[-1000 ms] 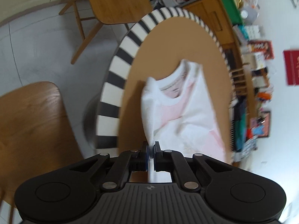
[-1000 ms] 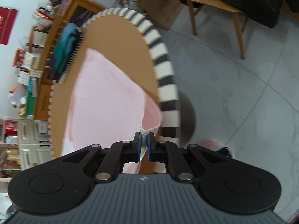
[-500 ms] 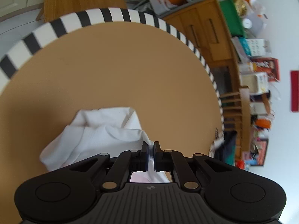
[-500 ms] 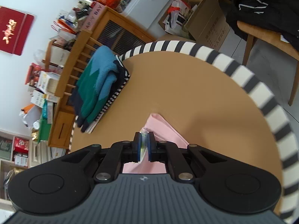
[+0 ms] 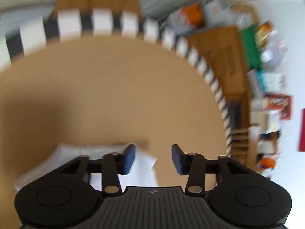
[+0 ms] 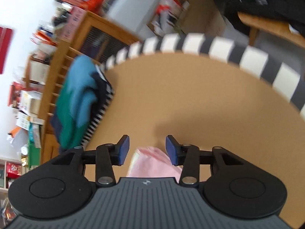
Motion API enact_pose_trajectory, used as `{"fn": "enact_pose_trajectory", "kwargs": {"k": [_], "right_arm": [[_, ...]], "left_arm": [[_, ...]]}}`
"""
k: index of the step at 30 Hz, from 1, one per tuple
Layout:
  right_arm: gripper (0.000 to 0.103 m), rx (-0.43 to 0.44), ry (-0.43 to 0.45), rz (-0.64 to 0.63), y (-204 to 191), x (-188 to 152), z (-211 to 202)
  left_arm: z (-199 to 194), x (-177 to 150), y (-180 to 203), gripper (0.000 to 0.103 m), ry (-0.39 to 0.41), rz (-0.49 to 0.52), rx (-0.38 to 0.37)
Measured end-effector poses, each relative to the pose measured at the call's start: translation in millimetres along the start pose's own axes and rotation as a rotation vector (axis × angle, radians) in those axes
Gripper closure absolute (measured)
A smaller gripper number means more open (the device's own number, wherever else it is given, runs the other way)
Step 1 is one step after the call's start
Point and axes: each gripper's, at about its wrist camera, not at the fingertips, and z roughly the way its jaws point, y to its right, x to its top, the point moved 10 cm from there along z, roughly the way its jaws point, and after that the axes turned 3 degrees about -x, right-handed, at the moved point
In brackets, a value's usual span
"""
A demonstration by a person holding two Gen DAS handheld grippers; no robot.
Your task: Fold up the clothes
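Shirt between opening jaws, both grippers, unpinched.

The right gripper is opening; pink cloth lies loose between its blue fingers on the counter.

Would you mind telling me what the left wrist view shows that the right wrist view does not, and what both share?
Only the left wrist view shows the left gripper, jaws opening, with the white cloth lying below, off its pads.

Only the right wrist view shows the right gripper, jaws opening over pink cloth that its pads do not press, a pile of blue and green clothes at the table's edge, and a chair under dark clothing.

Both show the round tan table with its black and white striped rim, and a cluttered wooden cabinet.
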Motion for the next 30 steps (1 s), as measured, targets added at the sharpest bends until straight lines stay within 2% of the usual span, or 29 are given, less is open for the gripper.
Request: {"fn": "enact_pose_trajectory", "kwargs": {"k": [2,3,4,7,9,11,12,15,17,18,19,20,21,22,25,28,30], "right_arm": [[0.068,0.025,-0.001,-0.244,-22,-20,-13],[0.079,0.037,-0.002,-0.365,-33,-31,-19],[0.083,0.047,-0.008,-0.482,-43,-45,-24],[0.083,0.044,-0.053,-0.764,-65,-103,-23],[0.083,0.013,-0.063,-0.875,-69,-131,-14],[0.084,-0.044,-0.063,-0.958,-65,-150,-3],[0.083,-0.085,-0.064,-0.982,-60,-155,2],[0.082,-0.135,-0.023,-1.037,-49,-153,4],[0.081,-0.161,-0.021,-1.067,-42,-146,0],[0.075,-0.177,-0.018,-1.077,-37,-139,-3],[0.073,-0.193,-0.013,-1.086,-31,-132,-5],[0.074,-0.207,-0.004,-1.092,-27,-122,-7],[0.079,-0.203,0.001,-1.092,-24,-112,-8],[0.079,-0.179,0.000,-1.086,-25,-105,-12],[0.079,-0.016,-0.031,-1.097,-38,-93,-16],[0.079,0.118,-0.088,-1.158,-58,-86,-12],[0.078,0.191,-0.144,-1.184,-63,-82,-10]], "left_arm": [[-22,-3,14,0.058,0.035,0.183,-0.002],[-32,-14,21,0.059,0.038,0.320,0.009],[-39,-29,25,0.059,0.031,0.439,0.019],[-39,-81,29,0.060,-0.018,0.687,0.041],[-25,-98,16,0.065,-0.044,0.702,0.099],[-16,-102,1,0.068,-0.017,0.709,0.174],[-14,-103,-5,0.079,0.004,0.725,0.199],[-24,-101,-14,0.088,0.028,0.732,0.219],[-29,-85,-15,0.091,0.066,0.691,0.241],[-36,-74,-18,0.084,0.108,0.673,0.278],[-45,-63,-19,0.079,0.159,0.658,0.323],[-56,-54,-19,0.070,0.207,0.644,0.351],[-65,-48,-17,0.068,0.244,0.633,0.365],[-71,-48,-12,0.067,0.257,0.637,0.355],[-85,-69,12,0.059,0.267,0.704,0.343],[-74,-114,43,0.044,0.260,0.719,0.372],[-68,-160,47,0.041,0.228,0.689,0.358]]}}
